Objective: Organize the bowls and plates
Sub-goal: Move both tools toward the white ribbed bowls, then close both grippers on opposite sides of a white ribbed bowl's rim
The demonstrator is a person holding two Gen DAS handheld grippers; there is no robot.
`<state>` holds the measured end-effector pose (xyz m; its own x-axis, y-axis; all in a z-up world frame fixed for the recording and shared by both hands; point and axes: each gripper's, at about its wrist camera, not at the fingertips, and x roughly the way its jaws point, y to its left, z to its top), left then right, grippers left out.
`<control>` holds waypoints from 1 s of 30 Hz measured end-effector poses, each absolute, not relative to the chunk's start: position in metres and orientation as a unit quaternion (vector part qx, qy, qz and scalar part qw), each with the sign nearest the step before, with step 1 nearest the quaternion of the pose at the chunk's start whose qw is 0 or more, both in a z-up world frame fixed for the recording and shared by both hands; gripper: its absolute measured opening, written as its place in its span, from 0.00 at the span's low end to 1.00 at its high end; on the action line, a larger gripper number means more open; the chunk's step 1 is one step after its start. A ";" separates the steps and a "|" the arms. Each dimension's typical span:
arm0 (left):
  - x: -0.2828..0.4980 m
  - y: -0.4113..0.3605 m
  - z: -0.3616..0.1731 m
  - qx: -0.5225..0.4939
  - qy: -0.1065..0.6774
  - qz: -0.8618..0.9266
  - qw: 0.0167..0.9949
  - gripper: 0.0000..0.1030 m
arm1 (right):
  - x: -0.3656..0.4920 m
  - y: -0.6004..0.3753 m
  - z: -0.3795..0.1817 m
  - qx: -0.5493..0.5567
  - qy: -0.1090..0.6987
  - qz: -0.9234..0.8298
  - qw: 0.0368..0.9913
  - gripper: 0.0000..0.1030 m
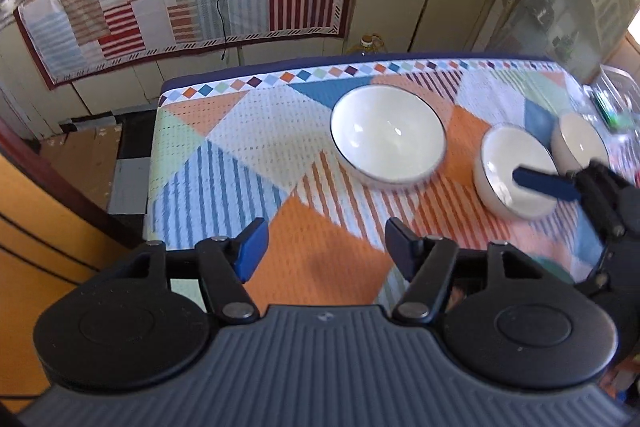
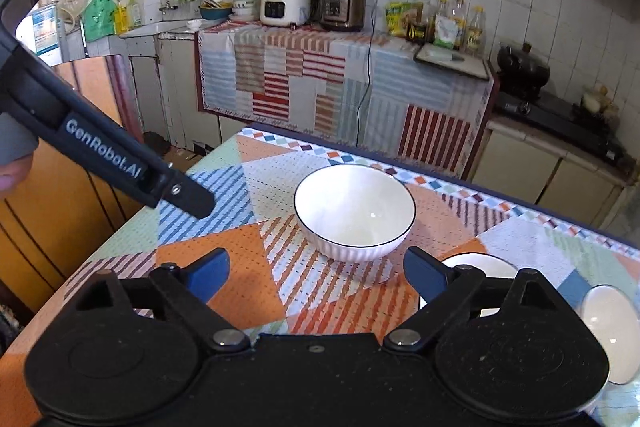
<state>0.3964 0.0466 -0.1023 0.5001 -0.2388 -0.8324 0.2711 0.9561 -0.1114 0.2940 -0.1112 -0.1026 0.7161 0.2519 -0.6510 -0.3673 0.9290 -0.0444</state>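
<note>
Left tongs (image 1: pixel 324 247) spread wide, nothing between the tips, over the patterned cloth (image 1: pixel 240 147) on the bench. Right tongs (image 2: pixel 316 279) also spread wide and unloaded; in the left view one blue tip sits over the middle bowl (image 1: pixel 508 167).

Three white bowls on the bench in a row: big bowl (image 2: pixel 356 211) ahead of both tongs, middle bowl just beside it, small bowl (image 1: pixel 576 143) touching or nearly touching the middle one, can't tell which. All upright.

Behind the bench: counter with striped cloth (image 2: pixel 320 75), white rice cooker (image 2: pixel 280 5), dark pressure cooker (image 2: pixel 344 5), oil bottles (image 2: pixel 448 19), black stove (image 2: pixel 560 123).

Right view: middle and small bowls half hidden behind the tongs' body. Left view blurred at right edge.
</note>
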 end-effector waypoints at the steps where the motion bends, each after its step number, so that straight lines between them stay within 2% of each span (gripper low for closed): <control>1: 0.405 0.047 -0.107 0.009 0.478 -0.146 0.866 0.68 | 0.301 -0.110 -0.106 -0.081 0.343 0.169 0.920 0.93; 14: 0.478 0.037 -0.169 -0.050 0.508 -0.138 0.849 0.69 | 0.361 -0.093 -0.140 -0.076 0.412 0.134 0.898 0.93; 17: 0.484 0.034 -0.180 -0.071 0.509 -0.140 0.846 0.60 | 0.374 -0.095 -0.145 -0.073 0.420 0.123 0.896 0.93; 19: 0.489 0.031 -0.187 -0.087 0.515 -0.147 0.840 0.44 | 0.380 -0.095 -0.148 -0.071 0.428 0.122 0.893 0.93; 20: 0.491 0.028 -0.191 -0.099 0.519 -0.151 0.836 0.40 | 0.383 -0.096 -0.150 -0.072 0.430 0.118 0.892 0.93; 22: 0.494 0.023 -0.195 -0.113 0.524 -0.157 0.830 0.25 | 0.387 -0.096 -0.153 -0.074 0.433 0.112 0.891 0.93; 24: 0.495 0.018 -0.196 -0.115 0.523 -0.156 0.830 0.18 | 0.392 -0.097 -0.156 -0.072 0.437 0.107 0.890 0.93; 30: 0.492 0.010 -0.194 -0.092 0.527 -0.142 0.833 0.16 | 0.400 -0.098 -0.161 -0.066 0.441 0.107 0.889 0.94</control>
<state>0.4917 0.0097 -0.1935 0.4038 -0.3343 -0.8516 0.1398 0.9425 -0.3037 0.4004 -0.0978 -0.1610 0.5881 0.1317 -0.7980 -0.2485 0.9684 -0.0233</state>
